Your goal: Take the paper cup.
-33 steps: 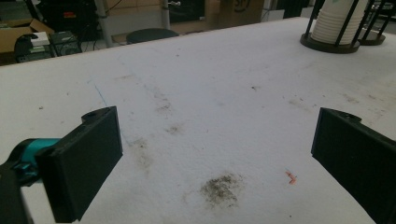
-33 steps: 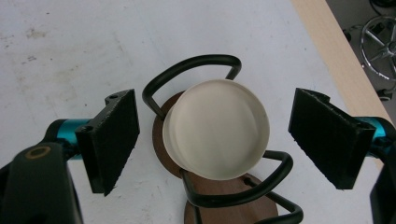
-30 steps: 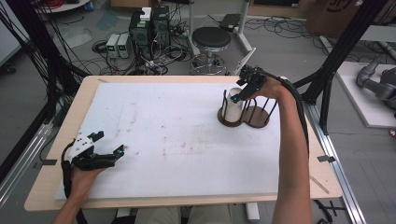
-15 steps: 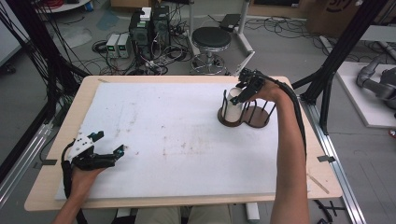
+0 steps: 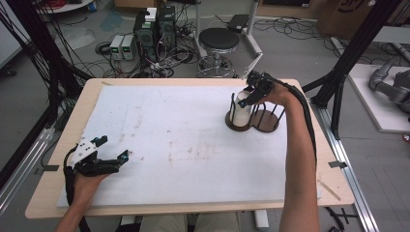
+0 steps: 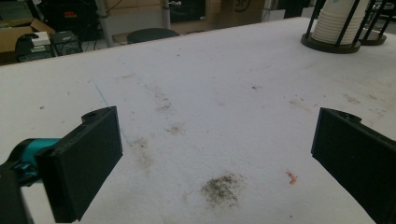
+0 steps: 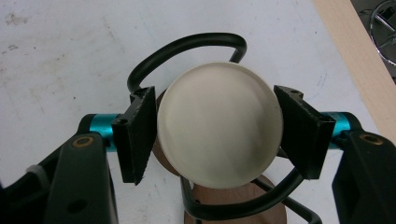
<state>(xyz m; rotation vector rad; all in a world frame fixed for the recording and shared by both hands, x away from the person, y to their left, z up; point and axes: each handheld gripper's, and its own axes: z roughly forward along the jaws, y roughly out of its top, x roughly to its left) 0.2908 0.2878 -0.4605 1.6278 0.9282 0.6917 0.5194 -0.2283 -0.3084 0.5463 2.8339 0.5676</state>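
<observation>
Right gripper (image 5: pixel 245 99) jaws have just been closing since the earlier frames, with the top cup of the cup stack (image 7: pixel 219 123) between them; both hands sit where they were. Going left to right in the high view: left gripper (image 5: pixel 112 151) rests at lower left on the white foam mat (image 5: pixel 183 130), jaws spread wide with nothing between them, and its own view confirms bare stained mat between the pads. Centre of the mat is bare apart from smudges. Right of centre, toward the upper right of the frame, we have the stack standing upright in the black wire cup holder (image 5: pixel 255 117) on its brown double-ring base; the second ring looks empty. Right gripper comes down on the stack from above. In the right gripper view the pads (image 7: pixel 138 133) pinch the cup rim from both sides, left pad touching; right pad contact looks close but we can't confirm it fully. Risks as we judge them: paper cups nest tight, so a lift may drag several cups or the whole holder up. Squeezing the rim harder could ovalise it and let it slip. A tilted pull could snag the cup on the wire loops.
</observation>
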